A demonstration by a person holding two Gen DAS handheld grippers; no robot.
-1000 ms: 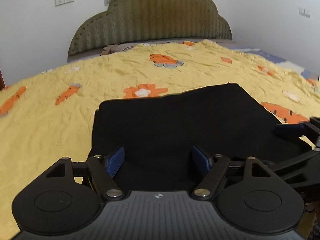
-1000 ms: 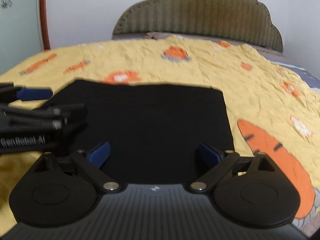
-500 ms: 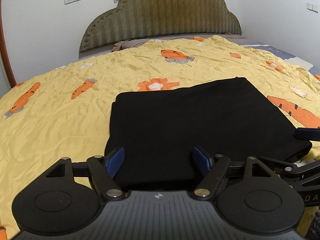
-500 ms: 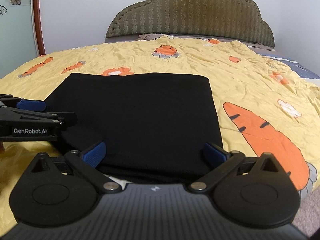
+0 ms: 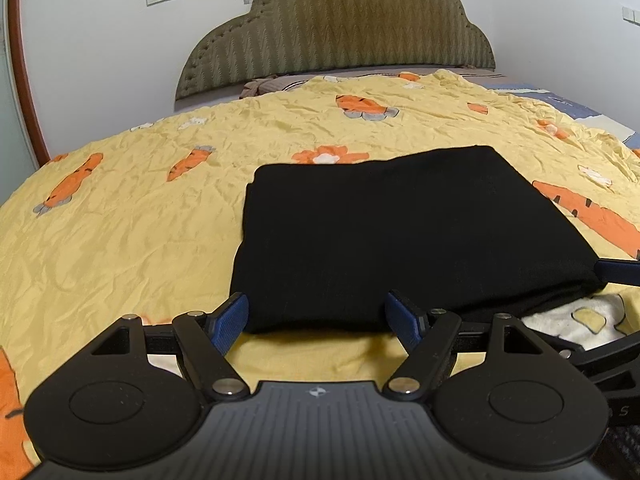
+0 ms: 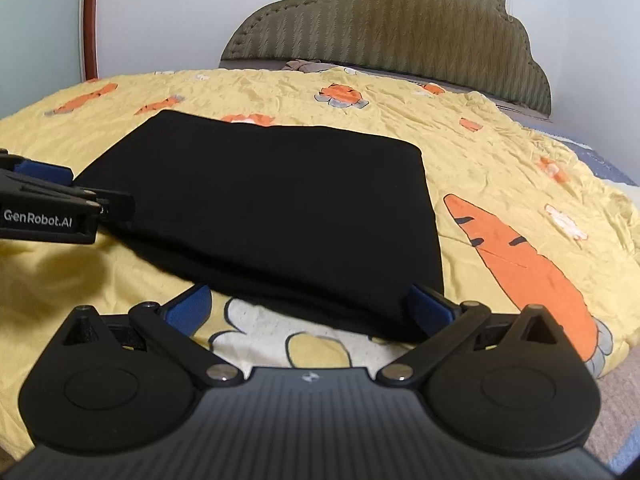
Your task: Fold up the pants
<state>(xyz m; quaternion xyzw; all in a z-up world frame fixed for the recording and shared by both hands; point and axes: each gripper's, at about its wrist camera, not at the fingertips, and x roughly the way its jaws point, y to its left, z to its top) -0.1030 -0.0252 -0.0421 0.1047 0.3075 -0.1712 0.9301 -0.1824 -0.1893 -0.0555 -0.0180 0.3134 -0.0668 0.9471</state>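
Observation:
The black pants point(image 5: 400, 232) lie folded into a flat rectangle on the yellow carrot-print bedspread point(image 5: 128, 240); they also show in the right wrist view point(image 6: 280, 208). My left gripper point(image 5: 318, 320) is open and empty, just short of the fold's near edge. My right gripper point(image 6: 308, 306) is open and empty at the near right corner of the fold. A fingertip of the right gripper shows at the far right of the left wrist view point(image 5: 616, 270). The left gripper's side shows at the left of the right wrist view point(image 6: 48, 204).
A padded olive headboard point(image 5: 336, 32) stands against the white wall at the far end. The bed's near edge drops to the floor point(image 6: 616, 408) at the lower right. A wooden door frame point(image 6: 90, 16) stands at the left.
Both grippers have drawn back toward the near edge of the bed, off the pants. The folded pants lie still, and bare bedspread now shows in front of both grippers.

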